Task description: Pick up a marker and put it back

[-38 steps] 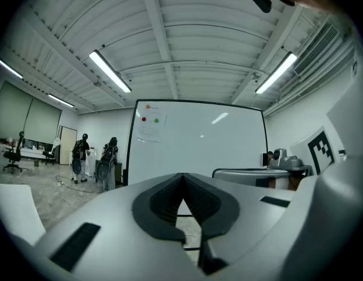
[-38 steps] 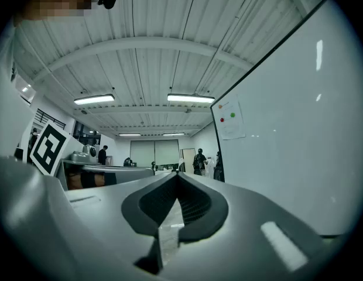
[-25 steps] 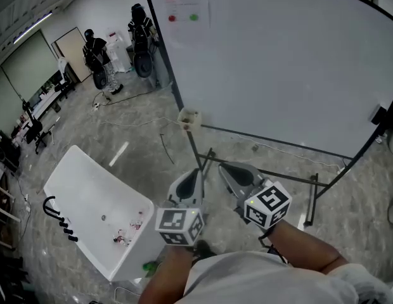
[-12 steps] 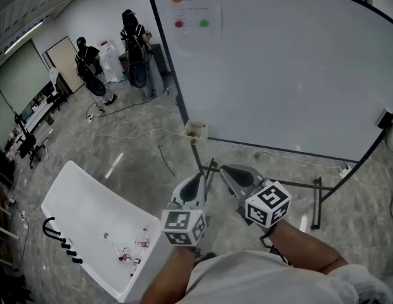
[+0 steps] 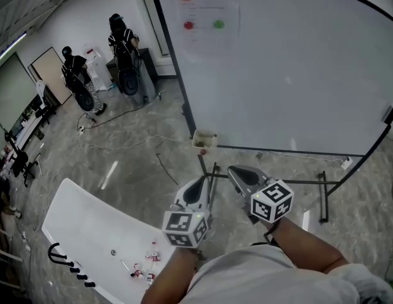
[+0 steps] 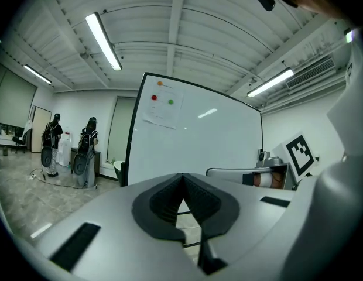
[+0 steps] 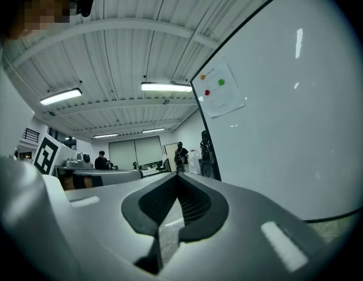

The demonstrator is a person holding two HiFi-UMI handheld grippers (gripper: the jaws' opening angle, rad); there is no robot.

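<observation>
Both grippers hang side by side before the whiteboard, near its lower left corner. The left gripper has its fingers together with nothing between them, as its own view shows. The right gripper is closed and empty too.

Only the head view shows the white bench at near left. Small red-and-white items lie on it, too small to tell whether any is a marker. It also shows a small box on the board's frame.

The gripper views add ceiling lights, and the sheet with red and green dots.
</observation>
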